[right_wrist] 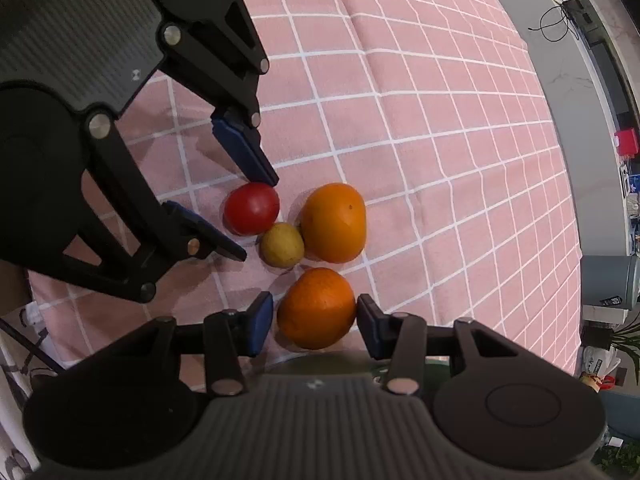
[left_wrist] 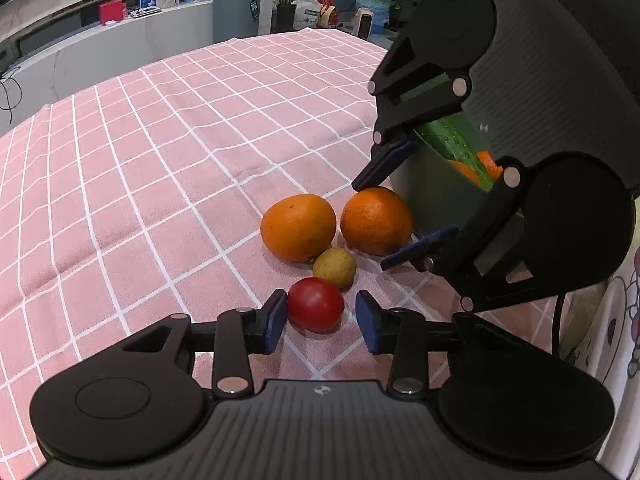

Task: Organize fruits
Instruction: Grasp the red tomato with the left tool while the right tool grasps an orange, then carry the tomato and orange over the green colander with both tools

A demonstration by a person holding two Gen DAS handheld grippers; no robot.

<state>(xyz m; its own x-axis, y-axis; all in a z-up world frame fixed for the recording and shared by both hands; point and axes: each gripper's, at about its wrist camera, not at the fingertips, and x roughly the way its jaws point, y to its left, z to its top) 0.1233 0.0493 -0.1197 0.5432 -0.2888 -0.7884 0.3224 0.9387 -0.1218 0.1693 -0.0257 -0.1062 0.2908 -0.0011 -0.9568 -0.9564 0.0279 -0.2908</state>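
Note:
Two oranges, a small yellow-green fruit and a red tomato lie clustered on the pink checked tablecloth. My left gripper is open, its blue pads either side of the tomato, which also shows in the right wrist view. My right gripper is open around the nearer orange, the right pad touching it. In the left wrist view that orange sits between the right gripper's fingers. The other orange lies beside it, and it also shows in the right wrist view.
A green bin holding a cucumber and carrots stands just behind the oranges at the table's right. Beyond the table's far edge are a grey counter, a bin, a plant and a water bottle.

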